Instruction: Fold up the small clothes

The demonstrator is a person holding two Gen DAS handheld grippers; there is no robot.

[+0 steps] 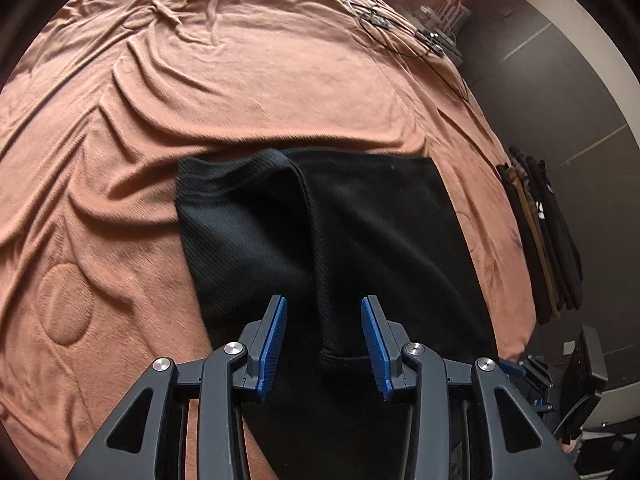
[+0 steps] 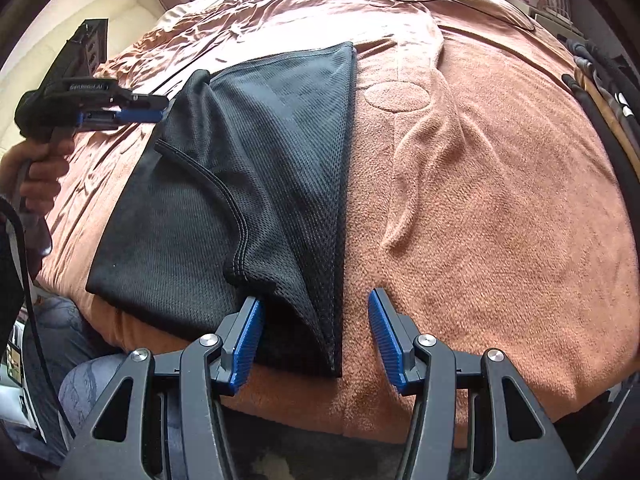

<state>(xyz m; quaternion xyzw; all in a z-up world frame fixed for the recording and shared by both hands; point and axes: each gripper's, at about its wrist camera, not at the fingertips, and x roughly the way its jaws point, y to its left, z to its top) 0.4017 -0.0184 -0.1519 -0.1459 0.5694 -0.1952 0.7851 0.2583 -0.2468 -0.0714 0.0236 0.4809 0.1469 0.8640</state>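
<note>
The garment (image 2: pixel 256 184) is black with a fine mesh weave of tiny dots, its curved hem stitched in matching black. It lies on a rust-pink blanket (image 2: pixel 500 200) of nubbly terry texture, embossed with oval rings to the right of the garment and rumpled in long ridges beyond it. Each claw, the left claw (image 1: pixel 324 344) and the right claw (image 2: pixel 316 340), is dark grey with ribbed blue pads (image 2: pixel 386 340) and silver rivets, and dark brown and black straps (image 2: pixel 604 96) lie at the blanket's right edge.

Black fingers (image 1: pixel 276 332), blue ribbed pads, silver screws
</note>
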